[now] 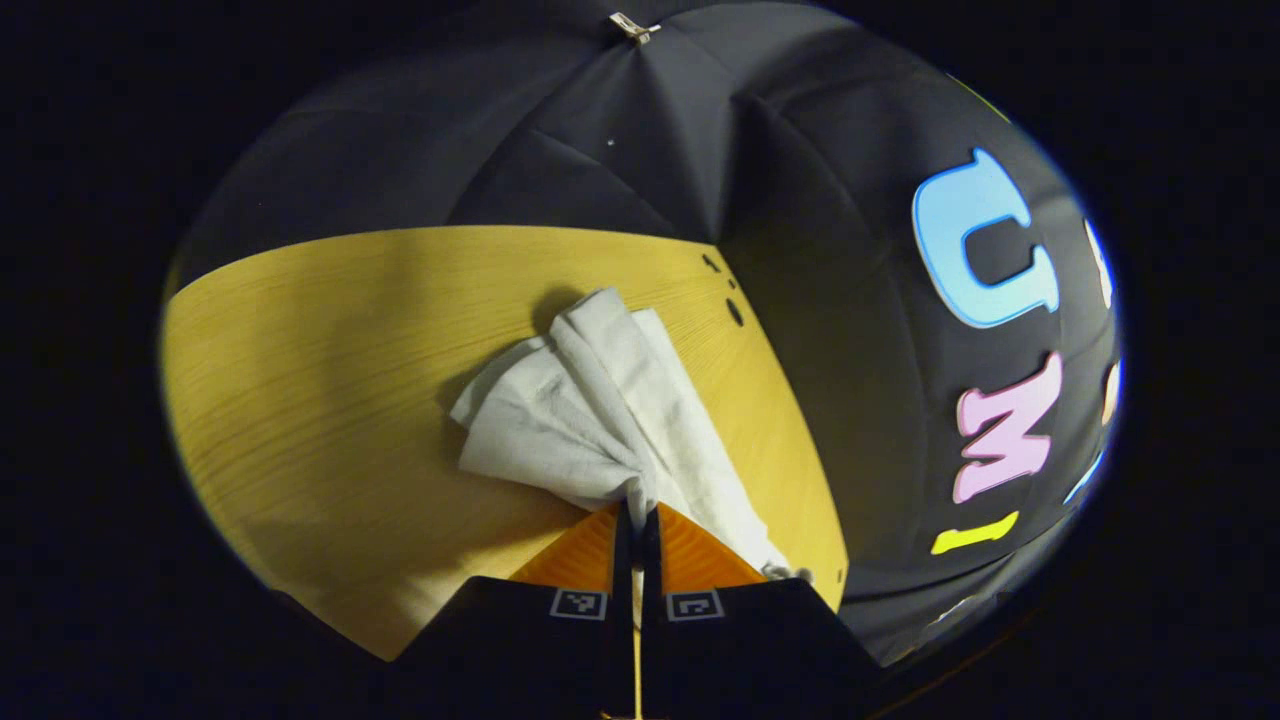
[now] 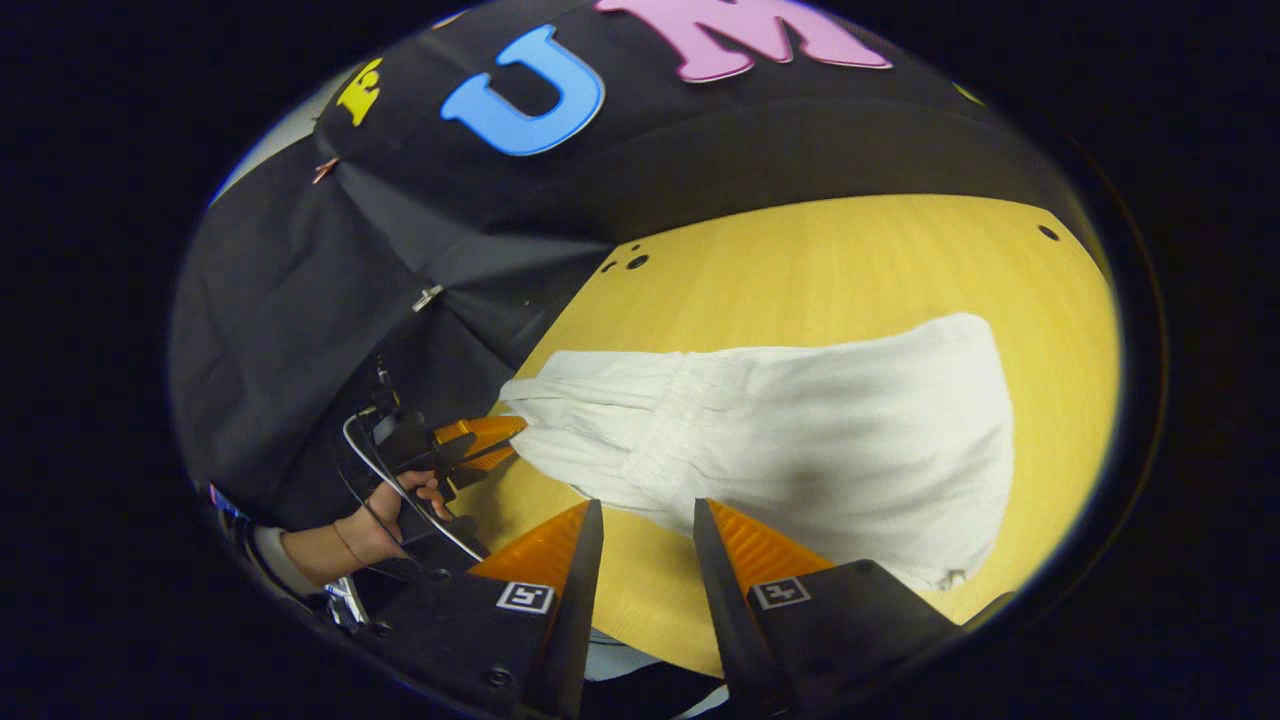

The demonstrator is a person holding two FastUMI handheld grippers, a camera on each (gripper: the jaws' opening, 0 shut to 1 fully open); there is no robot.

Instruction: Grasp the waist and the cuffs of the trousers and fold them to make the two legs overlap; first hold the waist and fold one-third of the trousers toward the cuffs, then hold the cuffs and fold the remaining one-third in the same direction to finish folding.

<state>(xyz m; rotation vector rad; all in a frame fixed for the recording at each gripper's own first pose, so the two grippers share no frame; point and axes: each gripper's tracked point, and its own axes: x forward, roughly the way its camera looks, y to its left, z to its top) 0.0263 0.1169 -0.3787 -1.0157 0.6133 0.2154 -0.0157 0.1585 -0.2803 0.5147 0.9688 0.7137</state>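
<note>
On the yellow desk [image 1: 300, 400], as the left gripper view has it, the white trousers [image 1: 590, 410] lie bunched toward the far corner, and the left tool [image 1: 635, 525] is closed tight on a gathered end of the cloth. From the right gripper view the trousers [image 2: 800, 440] stretch flat across the desk [image 2: 850, 260], the right tool [image 2: 645, 530] hangs open just above their near edge with nothing between its fingers, and farther off the left tool [image 2: 490, 440], held by a hand [image 2: 385, 520], pinches the narrow end. To do this step well, I judge the right tool should close on the edge squarely, so both ends lift together and the cloth keeps even tension.
</note>
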